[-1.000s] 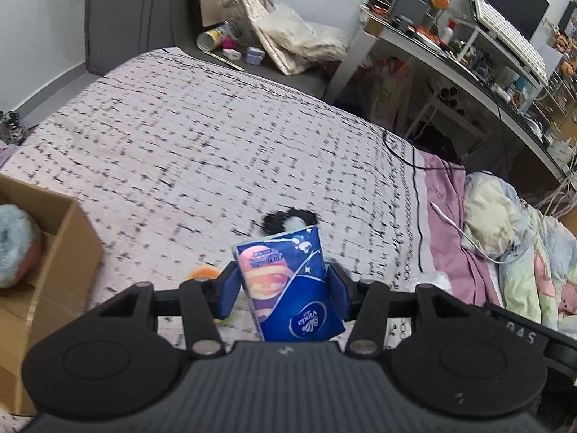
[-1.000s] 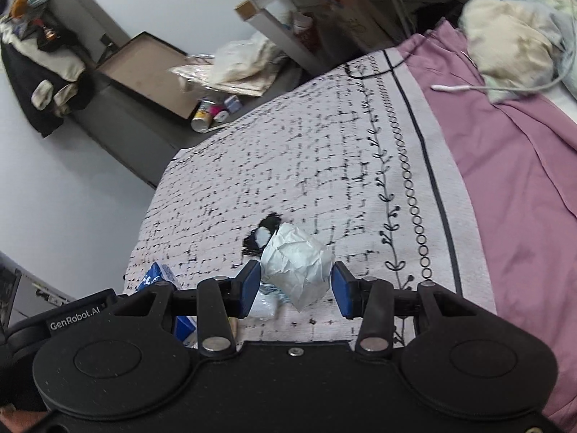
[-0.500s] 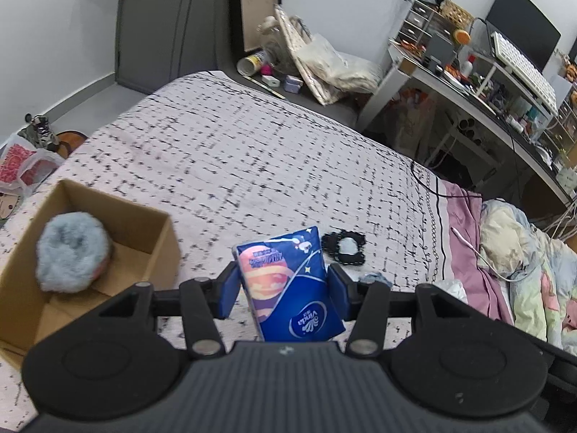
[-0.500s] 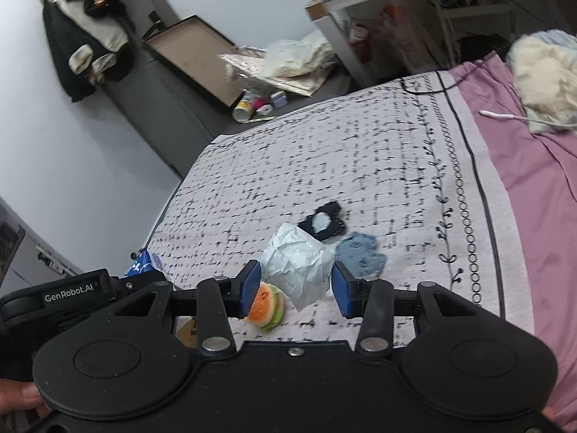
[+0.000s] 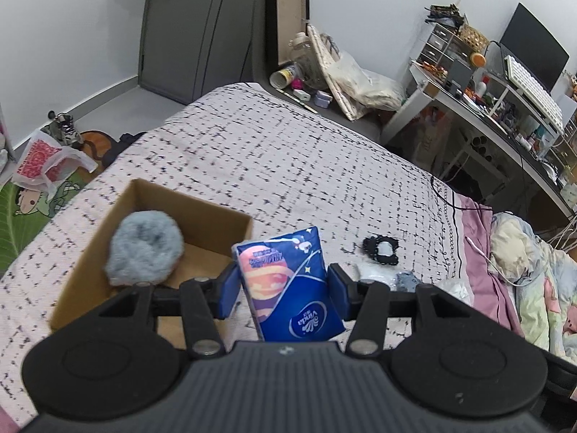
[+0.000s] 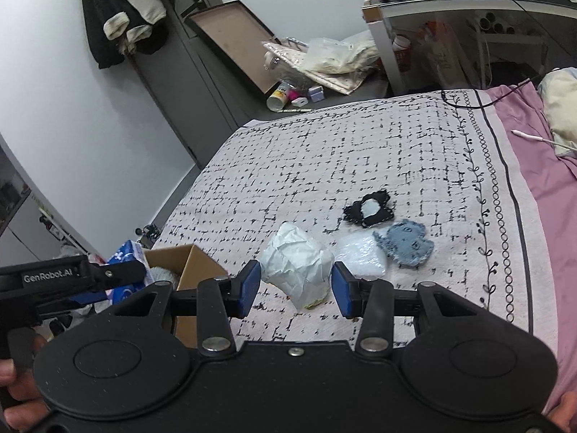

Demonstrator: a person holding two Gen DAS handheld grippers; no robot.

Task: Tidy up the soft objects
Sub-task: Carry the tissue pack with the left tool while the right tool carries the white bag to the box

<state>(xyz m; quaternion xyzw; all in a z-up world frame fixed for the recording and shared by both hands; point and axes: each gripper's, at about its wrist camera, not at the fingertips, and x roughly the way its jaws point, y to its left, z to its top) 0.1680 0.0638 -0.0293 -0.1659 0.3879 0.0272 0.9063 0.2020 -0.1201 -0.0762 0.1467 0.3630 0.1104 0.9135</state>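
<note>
My left gripper point(image 5: 283, 288) is shut on a blue tissue pack point(image 5: 288, 281), held upright just right of an open cardboard box point(image 5: 86, 252). A grey fluffy ball point(image 5: 144, 249) lies inside that box. My right gripper point(image 6: 294, 288) is shut on a crumpled white wad point(image 6: 295, 270), above the bed and right of the box point(image 6: 194, 263). On the patterned bedspread lie a black patch with a white centre point(image 6: 369, 211), a blue denim patch point(image 6: 405, 243) and a clear plastic bag point(image 6: 359, 258). The left gripper body point(image 6: 72, 278) shows at the left edge of the right wrist view.
The bed's near-left edge drops to a floor with bags point(image 5: 43, 162) and shoes. A cluttered desk point(image 5: 487, 108) stands beyond the bed at the right. Rumpled bedding point(image 5: 533, 252) and a white cable point(image 6: 533, 139) lie on the pink sheet.
Both grippers have travelled left across the bed and risen a little, each keeping its load. The box with the fluffy ball has come fully into view, and the patches now lie to the right.
</note>
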